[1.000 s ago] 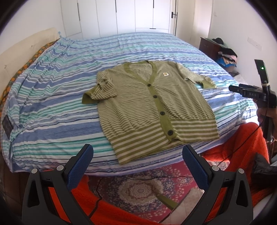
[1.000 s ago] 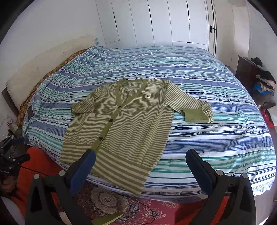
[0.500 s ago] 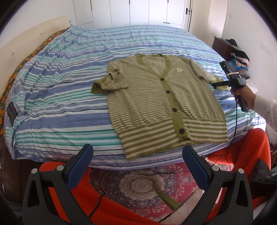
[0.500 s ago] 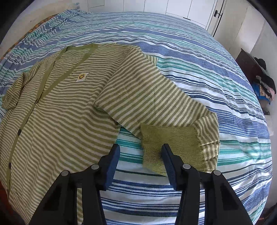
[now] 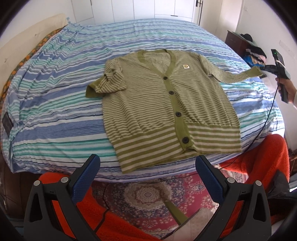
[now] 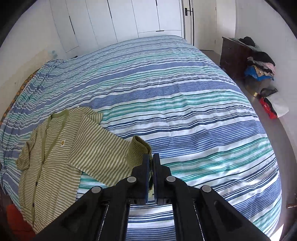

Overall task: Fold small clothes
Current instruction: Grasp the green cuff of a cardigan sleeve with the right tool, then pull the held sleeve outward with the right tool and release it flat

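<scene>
Cardigan [image 5: 163, 111]: knitted cloth, matt, ribbed at cuff [image 6: 138, 152] and hem; buttons dark, faintly glossy.
Bedspread [image 6: 176, 96]: woven striped cloth, matt, lightly crinkled.
Left gripper [image 5: 147, 165]: black matt plastic, dull metal rivets; pads [image 5: 86, 178] blue, dimpled.
Right gripper [image 6: 150, 157]: same black matt plastic.
Rug [image 5: 148, 194], lower centre: patterned pile.
Blanket [image 5: 259, 153], lower right: fuzzy orange cloth.
Cabinet [image 6: 232, 53], upper right: dark wood.
Wardrobe doors [image 6: 130, 18]: smooth white.

A wide bed covered in a blue, teal and white striped sheet [image 6: 185, 96] fills the room ahead of the jaws, with white panelled wardrobe doors [image 6: 141, 16] on the wall beyond it. To the right of the jaws a dark wooden dresser [image 6: 233, 55] stands against the white wall beside a heap of clothes [image 6: 259, 64]. Below the left jaws a red patterned rug [image 5: 148, 194] covers the floor, lit by daylight.
</scene>
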A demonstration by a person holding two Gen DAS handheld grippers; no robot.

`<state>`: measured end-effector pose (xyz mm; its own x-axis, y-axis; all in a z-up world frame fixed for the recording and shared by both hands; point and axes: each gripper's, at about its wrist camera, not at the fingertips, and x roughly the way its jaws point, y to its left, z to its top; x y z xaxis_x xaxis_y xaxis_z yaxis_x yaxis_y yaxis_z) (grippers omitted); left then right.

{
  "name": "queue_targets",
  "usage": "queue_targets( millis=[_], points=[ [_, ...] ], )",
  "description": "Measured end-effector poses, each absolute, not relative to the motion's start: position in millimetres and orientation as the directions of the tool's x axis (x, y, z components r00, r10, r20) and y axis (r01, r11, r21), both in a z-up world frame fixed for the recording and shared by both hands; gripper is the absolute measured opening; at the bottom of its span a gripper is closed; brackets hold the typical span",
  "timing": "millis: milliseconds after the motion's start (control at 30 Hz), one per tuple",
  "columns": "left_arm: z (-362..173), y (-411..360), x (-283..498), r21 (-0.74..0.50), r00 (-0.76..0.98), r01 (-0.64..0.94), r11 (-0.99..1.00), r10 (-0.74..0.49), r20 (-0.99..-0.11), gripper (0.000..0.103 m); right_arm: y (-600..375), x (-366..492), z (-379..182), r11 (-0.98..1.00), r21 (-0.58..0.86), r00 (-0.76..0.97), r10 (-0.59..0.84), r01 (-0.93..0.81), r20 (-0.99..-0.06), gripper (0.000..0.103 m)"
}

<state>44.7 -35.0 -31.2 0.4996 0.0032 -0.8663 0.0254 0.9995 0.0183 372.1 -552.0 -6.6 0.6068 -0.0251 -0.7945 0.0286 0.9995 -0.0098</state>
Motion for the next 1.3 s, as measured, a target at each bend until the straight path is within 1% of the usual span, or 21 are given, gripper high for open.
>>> queue_targets(
  millis=[33, 100, 200, 333, 400, 433, 467, 500, 533, 600, 667, 800, 833, 900, 933, 967, 1133, 1200, 1233, 1267, 1300],
  points=[
    [-29.3, -36.0, 44.9, 0.025, 0.503, 0.023, 0.999, 0.01, -0.864, 0.102, -571.4, 375.5, 1.1, 0.996, -0.064, 0.62, -0.093, 0.068, -0.779, 0.0],
    [-28.8, -38.0, 45.9, 0.027, 0.504, 0.019, 0.999, 0.014, -0.864, 0.102, -612.6, 377.3, 13.5, 0.976, -0.145, 0.627, -0.214, 0.161, -0.749, 0.0],
    [-31.2, -45.6, 49.3, 0.032, 0.489, 0.032, 0.999, 0.013, -0.872, 0.102, -669.2, 370.0, 20.9, 0.952, -0.138, 0.619, -0.283, 0.272, -0.733, 0.0],
    [-32.5, -60.8, 53.7, 0.051, 0.479, 0.066, 0.997, 0.013, -0.878, 0.102, -697.6, 360.5, 1.0, 0.95, 0.146, 0.613, -0.057, 0.276, -0.788, 0.001],
    [-31.4, -68.0, 55.1, 0.061, 0.478, 0.084, 0.995, 0.013, -0.878, 0.102, -695.4, 361.2, -19.7, 0.913, 0.306, 0.593, 0.094, 0.269, -0.8, 0.008],
    [-31.1, -71.5, 55.7, 0.067, 0.477, 0.093, 0.993, 0.014, -0.879, 0.102, -692.3, 363.7, -31.1, 0.877, 0.401, 0.582, 0.185, 0.265, -0.792, 0.025],
    [-31.0, -75.0, 56.5, 0.074, 0.476, 0.1, 0.992, 0.017, -0.879, 0.102, -687.6, 367.1, -42.0, 0.835, 0.476, 0.569, 0.258, 0.274, -0.781, 0.055],
    [-31.0, -78.1, 57.5, 0.079, 0.475, 0.106, 0.991, 0.019, -0.88, 0.102, -675.6, 369.1, -53.3, 0.787, 0.543, 0.555, 0.323, 0.293, -0.767, 0.07],
    [-31.0, -80.3, 58.1, 0.08, 0.473, 0.11, 0.991, 0.019, -0.881, 0.102, -670.5, 374.5, -61.8, 0.739, 0.595, 0.544, 0.373, 0.315, -0.752, 0.08],
    [-31.4, -83.9, 59.5, 0.081, 0.47, 0.114, 0.99, 0.018, -0.883, 0.102, -660.6, 390.2, -78.0, 0.646, 0.662, 0.525, 0.44, 0.379, -0.729, 0.08],
    [-31.3, -85.7, 60.6, 0.081, 0.469, 0.113, 0.99, 0.019, -0.883, 0.102, -645.7, 408.0, -90.7, 0.605, 0.643, 0.478, 0.437, 0.47, -0.762, 0.078],
    [-31.4, -83.4, 61.4, 0.07, 0.465, 0.1, 0.992, 0.016, -0.885, 0.102, -606.3, 445.5, -91.8, 0.687, 0.505, 0.423, 0.305, 0.522, -0.853, 0.076],
    [-32.7, -81.2, 62.2, 0.062, 0.457, 0.095, 0.994, 0.012, -0.889, 0.102, -596.0, 454.6, -92.4, 0.722, 0.45, 0.402, 0.255, 0.525, -0.879, 0.076],
    [-35.4, -76.0, 63.4, 0.043, 0.442, 0.078, 0.996, 0.004, -0.897, 0.102, -575.4, 468.5, -99.8, 0.814, 0.295, 0.315, 0.146, 0.5, -0.938, 0.07],
    [-35.2, -72.5, 63.3, 0.036, 0.441, 0.067, 0.997, 0.002, -0.897, 0.102, -567.8, 471.2, -105.0, 0.858, 0.22, 0.267, 0.102, 0.464, -0.958, 0.043],
    [-33.9, -69.2, 62.5, 0.032, 0.447, 0.056, 0.998, 0.004, -0.894, 0.102, -560.7, 468.7, -107.8, 0.886, 0.182, 0.251, 0.078, 0.426, -0.965, 0.005],
    [-37.0, -56.1, 64.1, 0.003, 0.457, 0.028, 1.0, -0.01, -0.89, 0.102, -565.6, 396.5, -85.8, 0.928, 0.204, 0.351, 0.088, 0.31, -0.932, 0.004],
    [-42.6, -58.5, 67.3, -0.008, 0.44, 0.043, 0.999, -0.026, -0.898, 0.102, -582.2, 364.8, -85.9, 0.918, 0.244, 0.344, 0.129, 0.313, -0.93, 0.01],
    [-44.1, -60.7, 67.7, -0.01, 0.433, 0.054, 0.998, -0.032, -0.901, 0.102, -591.2, 351.3, -92.0, 0.906, 0.249, 0.313, 0.14, 0.342, -0.939, 0.025],
    [-44.6, -62.6, 67.4, -0.009, 0.431, 0.063, 0.998, -0.035, -0.902, 0.102, -603.5, 338.7, -99.3, 0.887, 0.274, 0.29, 0.17, 0.371, -0.942, 0.045],
    [-44.2, -64.6, 67.0, -0.005, 0.433, 0.069, 0.998, -0.035, -0.901, 0.102, -616.7, 327.3, -103.9, 0.867, 0.303, 0.276, 0.202, 0.396, -0.94, 0.054]
  ],
)
